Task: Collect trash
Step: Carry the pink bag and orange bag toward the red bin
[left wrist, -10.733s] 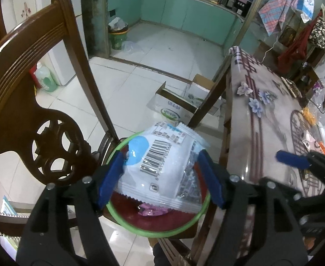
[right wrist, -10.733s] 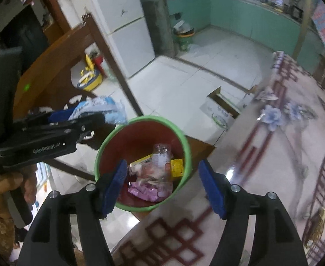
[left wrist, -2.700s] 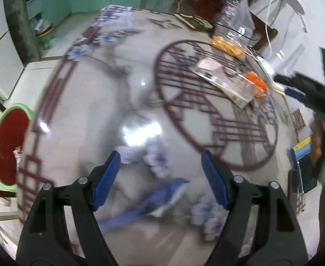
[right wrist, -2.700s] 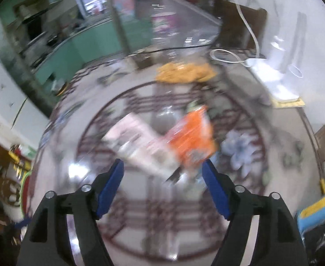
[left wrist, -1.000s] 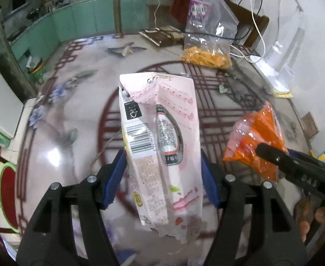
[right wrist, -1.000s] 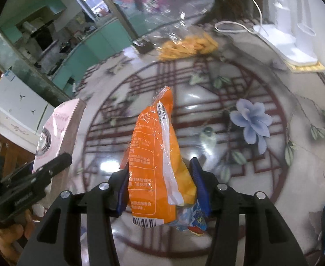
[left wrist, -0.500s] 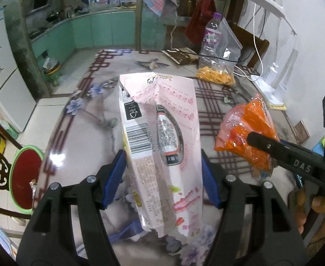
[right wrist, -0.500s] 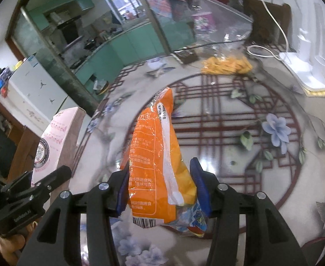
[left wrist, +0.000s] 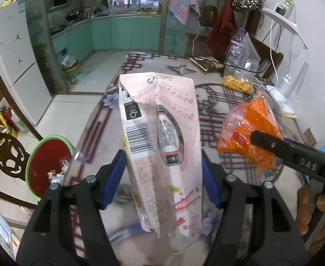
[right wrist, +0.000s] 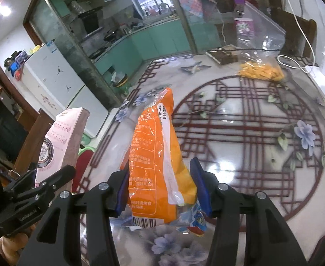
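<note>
Left wrist view: the left gripper (left wrist: 163, 177) pinched a pink carton (left wrist: 162, 141) between its blue pads, the carton standing tall and lifted clear above the table (left wrist: 206, 115). To the right, the right gripper (left wrist: 271, 146) clamped an orange bag (left wrist: 248, 128), also off the tabletop and well apart from the carton. A hand (left wrist: 317, 208) gripped the right tool's handle at the frame's right edge. Beyond the table's left edge sat a bin (left wrist: 49, 157), green-rimmed and red inside, with a few scraps at its bottom; it stood just beside a chair (left wrist: 3, 146). The tabletop between carton and bin lay bare. At the far side stood a bottle (left wrist: 235, 48) and a clear bag (left wrist: 240, 82) of yellow snacks.

Right wrist view: the right gripper (right wrist: 162, 190) squeezed the orange bag (right wrist: 158, 155) at its lower part, the bag rising upright between the pads, with a scrap of blue wrapper (right wrist: 195, 219) hanging under it. The left gripper (right wrist: 40, 190) showed at lower left with the carton (right wrist: 60, 146) standing in it, near the table's (right wrist: 251, 133) left edge. The red of the bin (right wrist: 82, 161) peeked out between carton and table edge. The patterned tabletop to the right was open as far as the snack bag (right wrist: 262, 68).
</note>
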Demonstrator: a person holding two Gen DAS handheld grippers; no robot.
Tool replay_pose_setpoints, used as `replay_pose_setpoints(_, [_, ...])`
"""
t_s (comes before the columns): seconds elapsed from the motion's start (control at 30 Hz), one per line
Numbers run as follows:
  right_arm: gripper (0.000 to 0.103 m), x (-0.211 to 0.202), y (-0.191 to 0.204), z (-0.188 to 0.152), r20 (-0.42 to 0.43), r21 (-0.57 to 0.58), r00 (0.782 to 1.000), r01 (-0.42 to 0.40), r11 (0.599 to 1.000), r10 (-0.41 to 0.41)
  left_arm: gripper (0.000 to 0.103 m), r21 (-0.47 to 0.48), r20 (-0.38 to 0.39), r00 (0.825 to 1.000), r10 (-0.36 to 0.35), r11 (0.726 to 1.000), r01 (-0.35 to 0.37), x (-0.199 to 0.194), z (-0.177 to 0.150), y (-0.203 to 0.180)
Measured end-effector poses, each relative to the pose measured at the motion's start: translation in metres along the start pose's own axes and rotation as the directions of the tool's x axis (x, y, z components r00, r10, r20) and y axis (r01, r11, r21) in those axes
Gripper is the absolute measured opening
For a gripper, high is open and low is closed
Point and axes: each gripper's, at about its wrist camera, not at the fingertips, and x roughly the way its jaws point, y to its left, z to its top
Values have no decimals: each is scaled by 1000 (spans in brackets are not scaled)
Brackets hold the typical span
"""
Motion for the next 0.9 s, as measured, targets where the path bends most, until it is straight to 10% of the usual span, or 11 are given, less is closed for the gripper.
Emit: replay_pose_setpoints(0.9, [50,66,145,-4,-17,-9,995,97,995,-97,64,21,13,1000,-23,1000,23,2,7,167])
